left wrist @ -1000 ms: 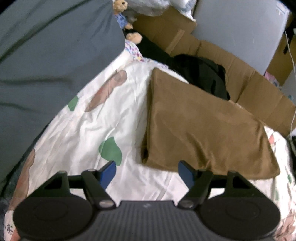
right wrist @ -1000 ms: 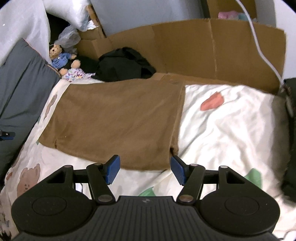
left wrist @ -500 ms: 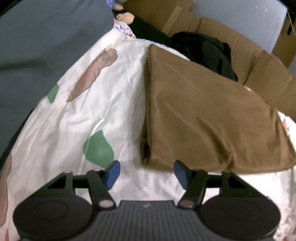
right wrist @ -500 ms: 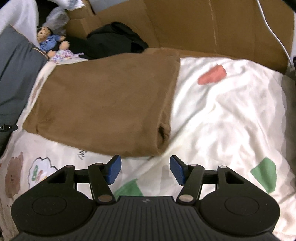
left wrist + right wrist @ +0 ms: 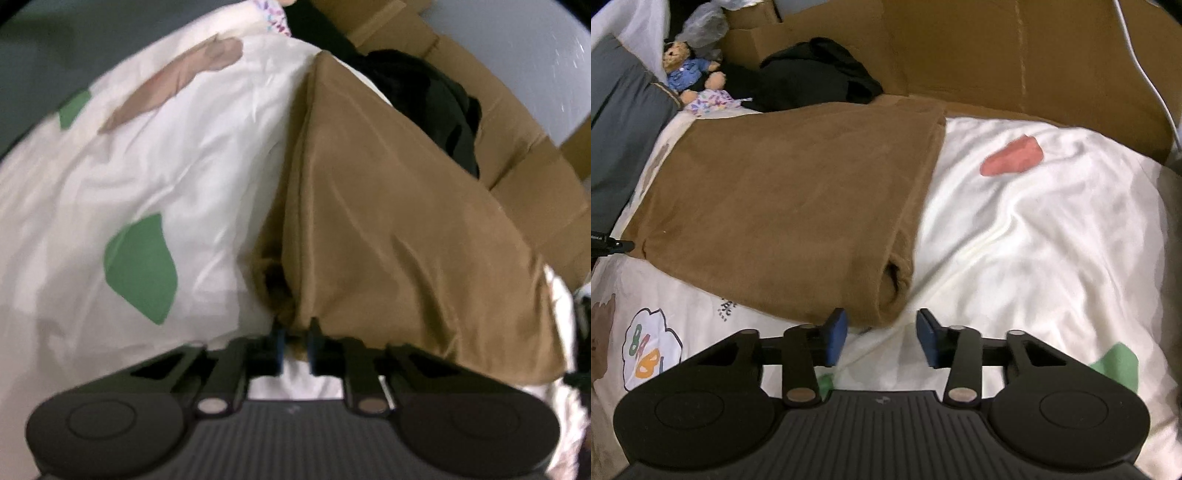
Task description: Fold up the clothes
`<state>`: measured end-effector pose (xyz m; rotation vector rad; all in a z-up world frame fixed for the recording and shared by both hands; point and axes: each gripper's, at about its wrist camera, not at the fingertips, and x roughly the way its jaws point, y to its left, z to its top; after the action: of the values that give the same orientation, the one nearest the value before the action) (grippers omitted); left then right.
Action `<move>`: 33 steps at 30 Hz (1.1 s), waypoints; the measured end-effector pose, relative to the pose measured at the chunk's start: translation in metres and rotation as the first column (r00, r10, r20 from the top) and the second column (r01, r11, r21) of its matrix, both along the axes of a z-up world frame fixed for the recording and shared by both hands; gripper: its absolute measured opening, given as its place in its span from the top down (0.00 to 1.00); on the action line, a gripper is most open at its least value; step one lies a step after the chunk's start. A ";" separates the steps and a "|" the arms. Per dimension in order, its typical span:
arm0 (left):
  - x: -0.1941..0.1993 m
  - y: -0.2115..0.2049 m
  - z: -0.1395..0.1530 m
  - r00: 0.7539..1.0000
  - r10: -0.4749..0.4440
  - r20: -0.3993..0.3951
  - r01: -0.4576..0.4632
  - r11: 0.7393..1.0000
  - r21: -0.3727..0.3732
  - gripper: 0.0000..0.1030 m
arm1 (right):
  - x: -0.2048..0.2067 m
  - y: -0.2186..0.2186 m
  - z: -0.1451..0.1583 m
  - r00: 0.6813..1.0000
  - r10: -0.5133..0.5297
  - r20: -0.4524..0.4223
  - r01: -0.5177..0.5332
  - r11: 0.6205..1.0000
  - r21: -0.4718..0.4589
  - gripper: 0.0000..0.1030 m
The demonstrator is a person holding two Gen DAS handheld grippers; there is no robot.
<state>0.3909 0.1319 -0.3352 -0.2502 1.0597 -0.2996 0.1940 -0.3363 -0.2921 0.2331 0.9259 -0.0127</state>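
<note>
Brown garment (image 5: 399, 229): L gripper (image 5: 295, 345) clamped on corner; R gripper (image 5: 881, 338) closing, nothing pinched yet—seat it on near corner, lift both evenly.

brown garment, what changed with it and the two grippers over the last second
Both grippers came down to the brown garment's near corners. The left gripper has just closed, pinching its corner. The right gripper has been closing but its pads are still apart at the other corner. The garment stayed folded on the sheet.
</note>
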 end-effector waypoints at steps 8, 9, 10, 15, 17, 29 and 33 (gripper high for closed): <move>-0.001 0.006 0.015 1.000 0.019 0.017 -0.019 1.000 0.002 0.94 | 0.010 0.004 -0.004 0.998 0.063 -0.029 -0.063 0.998 -0.029 0.95; -0.001 0.008 0.018 0.999 0.022 0.025 -0.022 1.000 0.000 0.94 | 0.009 0.002 -0.003 0.998 0.058 -0.029 -0.059 0.998 -0.027 0.95; -0.001 0.009 0.021 0.999 0.025 0.032 -0.025 1.000 -0.002 0.94 | 0.007 -0.002 0.000 0.999 0.045 -0.026 -0.046 0.999 -0.019 0.96; 0.002 0.013 0.021 0.999 0.050 0.014 -0.050 0.999 -0.008 0.94 | 0.000 -0.010 0.006 1.000 0.022 -0.023 -0.022 1.000 -0.010 0.96; 0.003 0.013 0.016 0.998 0.064 -0.015 -0.064 0.998 -0.002 0.92 | -0.001 -0.012 0.003 0.999 0.005 -0.033 -0.005 1.000 0.001 0.96; -0.018 0.048 0.018 0.956 0.290 -0.053 -0.293 0.953 -0.072 0.72 | -0.026 -0.037 0.002 0.984 -0.174 -0.034 0.177 0.958 0.226 0.86; -0.018 0.047 0.008 0.946 0.318 -0.068 -0.325 0.929 -0.179 0.56 | -0.031 -0.039 -0.008 0.973 -0.226 -0.044 0.228 0.917 0.327 0.52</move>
<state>0.3728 0.1794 -0.3270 -0.5959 1.0093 -0.0982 0.1635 -0.3755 -0.3004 0.6536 0.8989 -0.0730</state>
